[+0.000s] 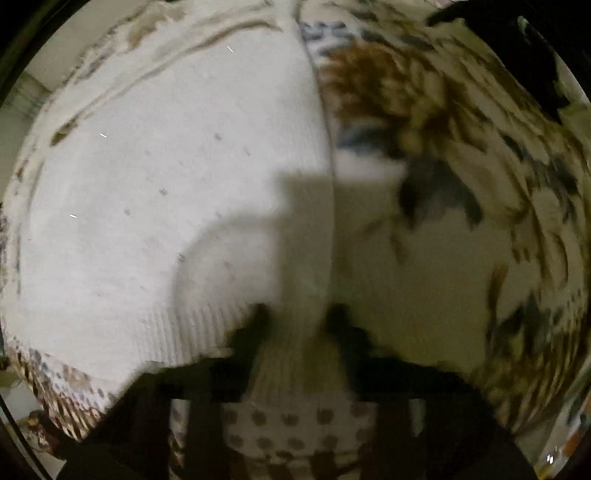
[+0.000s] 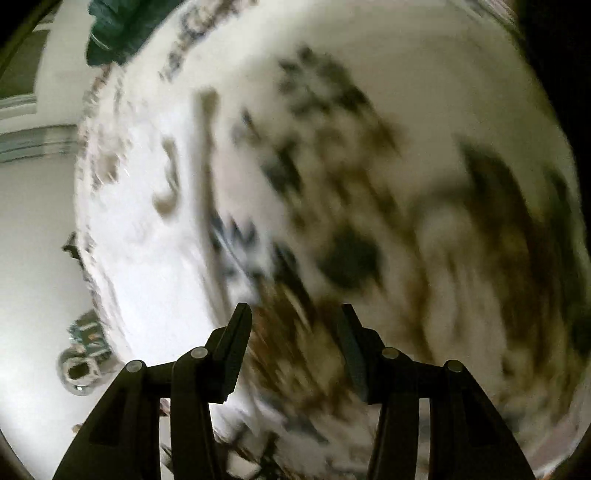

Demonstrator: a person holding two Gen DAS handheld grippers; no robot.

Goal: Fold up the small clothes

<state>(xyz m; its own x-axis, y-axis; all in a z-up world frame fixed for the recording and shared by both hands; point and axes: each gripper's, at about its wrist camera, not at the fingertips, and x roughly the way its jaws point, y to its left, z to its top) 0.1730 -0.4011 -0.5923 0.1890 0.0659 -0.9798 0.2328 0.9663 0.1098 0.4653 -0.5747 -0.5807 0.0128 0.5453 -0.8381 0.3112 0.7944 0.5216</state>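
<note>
One white ribbed-knit garment (image 1: 159,206) in the left wrist view, lying on one cream cloth with a brown and grey floral print (image 1: 461,155). One dark green folded fabric item (image 2: 118,29) at the top of the right wrist view; one small metal-and-teal object (image 2: 83,354) off the cloth's edge, too blurred to identify. Grippers: two, one black two-finger gripper (image 2: 295,332) in the right wrist view, one black two-finger gripper (image 1: 297,325) in the left.

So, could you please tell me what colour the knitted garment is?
The garment is plain white with ribbed edges, clearest in the left wrist view.
</note>
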